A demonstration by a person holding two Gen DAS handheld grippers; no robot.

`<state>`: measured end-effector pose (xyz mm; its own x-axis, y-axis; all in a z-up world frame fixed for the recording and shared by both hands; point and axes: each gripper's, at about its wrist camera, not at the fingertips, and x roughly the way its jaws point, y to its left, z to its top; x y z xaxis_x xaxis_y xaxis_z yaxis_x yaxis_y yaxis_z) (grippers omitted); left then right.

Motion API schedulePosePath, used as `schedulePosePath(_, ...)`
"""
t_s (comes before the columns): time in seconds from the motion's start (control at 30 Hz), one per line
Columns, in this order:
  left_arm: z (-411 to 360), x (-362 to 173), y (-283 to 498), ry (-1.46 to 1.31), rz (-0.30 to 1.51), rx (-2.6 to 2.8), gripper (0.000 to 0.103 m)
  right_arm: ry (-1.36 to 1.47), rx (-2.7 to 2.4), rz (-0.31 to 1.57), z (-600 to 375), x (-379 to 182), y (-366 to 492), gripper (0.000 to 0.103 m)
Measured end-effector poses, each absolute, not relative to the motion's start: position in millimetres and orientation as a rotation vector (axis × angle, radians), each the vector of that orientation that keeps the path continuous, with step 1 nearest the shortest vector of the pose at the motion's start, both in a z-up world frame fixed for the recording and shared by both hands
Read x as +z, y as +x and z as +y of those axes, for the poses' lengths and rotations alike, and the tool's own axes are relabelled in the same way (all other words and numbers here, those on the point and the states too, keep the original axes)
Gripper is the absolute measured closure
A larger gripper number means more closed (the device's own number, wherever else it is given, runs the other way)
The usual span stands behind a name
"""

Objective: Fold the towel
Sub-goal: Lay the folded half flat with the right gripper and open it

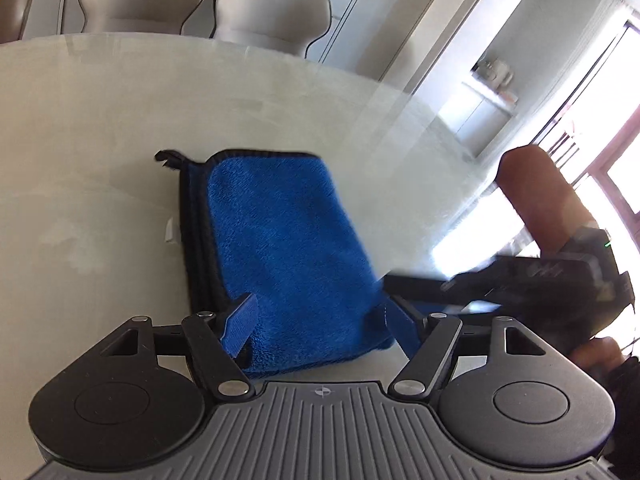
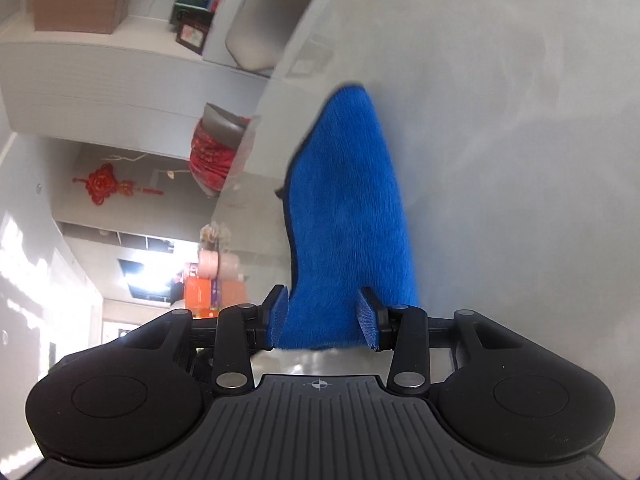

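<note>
Blue and fluffy, the towel [image 1: 280, 248] lies on the pale table [image 1: 100, 140] in my left view; it looks folded over, with dark trimmed edges stacked along its left side and a small loop at the far left corner; my left gripper [image 1: 320, 320] has its two fingers spread wide, one on each side of the near end of the towel, and it grips nothing; near the towel's right side I see my right gripper [image 1: 520, 276], blurry, with a person's arm [image 1: 536, 196] behind it.

In my right view the picture is tipped sideways; the towel [image 2: 348, 208] runs far away from me along the table [image 2: 520, 120]; my right gripper [image 2: 326, 316] has its fingers apart, with the near end of the towel between them; I cannot tell if they touch it.

What could go wrong, I think: if either gripper bumps or drags the towel, the top layer could slide and the stacked edges would stop lining up; the soft fluff could also catch on a finger pad and pull the fold open.
</note>
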<state>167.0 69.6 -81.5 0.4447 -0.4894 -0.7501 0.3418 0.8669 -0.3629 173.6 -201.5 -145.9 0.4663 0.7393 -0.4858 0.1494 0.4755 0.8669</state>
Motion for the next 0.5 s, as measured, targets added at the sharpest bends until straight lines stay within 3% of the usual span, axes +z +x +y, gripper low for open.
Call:
schedulePosePath(0.07, 71.1, -86.5, 166.0, -0.134, 1.011, -0.497, 0.029, 1.006, 0.433, 1.043, -204.6, -142.8, 174.1, 0.05)
schedulePosePath(0.23, 84.4, -96.8, 161.6, -0.1, 1.07, -0.426, 0.029, 0.915, 0.398, 1.028, -207.2, -135.0, 174.5, 0.051)
schedulePosePath(0.3, 92.2, -94.7, 158.9, -0.128, 1.066, -0.418, 0.029, 0.806, 0.429, 1.024, -192.9, -129.2, 172.2, 0.074)
schedulePosePath(0.4, 97.6, -82.3, 156.7, -0.164, 1.004, -0.429, 0.029, 0.579, 0.426, 1.022, -173.4, -116.6, 170.2, 0.081)
schedulePosePath(0.5, 98.0, -66.9, 157.7, -0.2, 0.929, -0.453, 0.029, 0.432, 0.425, 1.017, -161.3, -107.0, 168.7, 0.082)
